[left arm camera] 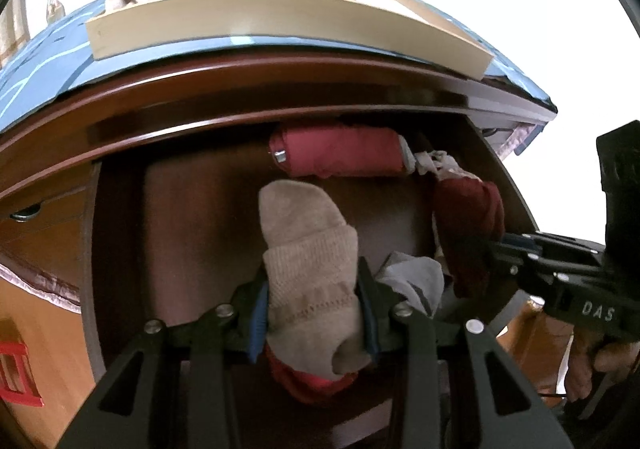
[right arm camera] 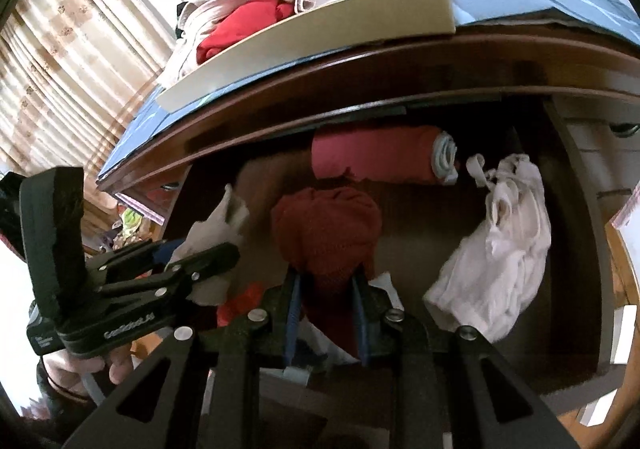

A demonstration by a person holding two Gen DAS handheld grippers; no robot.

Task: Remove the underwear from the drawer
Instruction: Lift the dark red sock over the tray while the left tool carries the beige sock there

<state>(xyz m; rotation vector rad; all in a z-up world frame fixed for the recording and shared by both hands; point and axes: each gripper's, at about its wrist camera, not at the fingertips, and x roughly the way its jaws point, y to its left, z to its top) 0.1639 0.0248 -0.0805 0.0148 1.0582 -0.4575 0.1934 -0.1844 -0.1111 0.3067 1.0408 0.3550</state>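
The dark wooden drawer [left arm camera: 120,249] stands open below the cabinet top. My left gripper [left arm camera: 314,313] is shut on a beige knitted garment [left arm camera: 308,249] inside the drawer. My right gripper [right arm camera: 326,313] is shut on a dark red knitted garment [right arm camera: 326,233]; it also shows in the left wrist view [left arm camera: 476,225], held at the drawer's right side. A rolled red piece [left arm camera: 340,153] lies at the drawer's back, also in the right wrist view [right arm camera: 372,161]. A white bundle [right arm camera: 500,245] lies at the drawer's right. A grey piece [left arm camera: 416,277] and a red piece [left arm camera: 308,385] lie near my left gripper.
A shallow cream tray [left arm camera: 280,25] on the blue-patterned cabinet top [left arm camera: 36,65] holds red and pale clothes [right arm camera: 236,25]. Curtains [right arm camera: 60,61] hang at the left in the right wrist view. The cabinet's overhanging edge [left arm camera: 280,89] is just above the drawer opening.
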